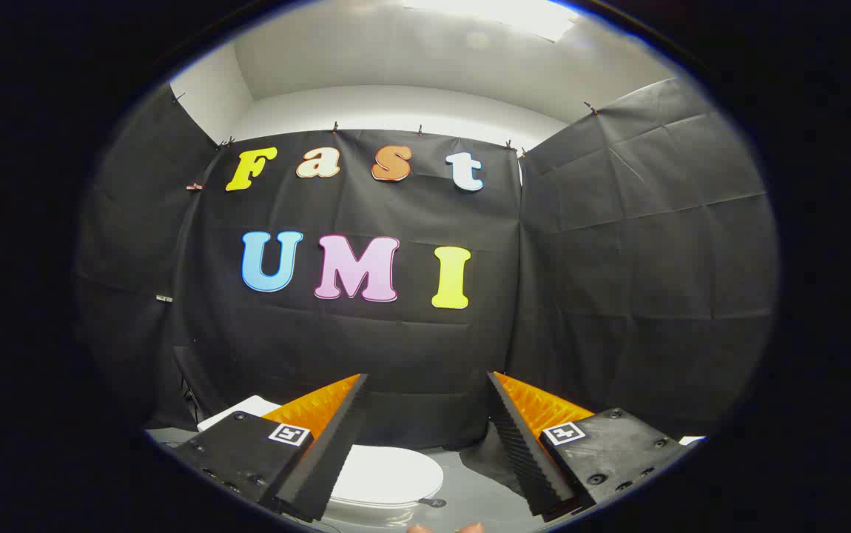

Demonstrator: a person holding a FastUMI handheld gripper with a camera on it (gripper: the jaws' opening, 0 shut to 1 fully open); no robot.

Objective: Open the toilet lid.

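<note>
Both fingers of your gripper are spread wide, holding nothing. The lid lies closed low between them, well off. Drop lower, approach its front edge, then hook underneath.

Gripper-mounted camera faces booth wall, toilet low below.

Light pours from a ceiling panel overhead, blown out to plain glare, and washes the pale wall just beneath it. Below that, the black cloth drinks most of it, creases catching soft grey sheen. The toilet lid, far below the panel, glows evenly. Straight lines bow outward; the picture stays fairly sharp, dimming toward its rim.
</note>
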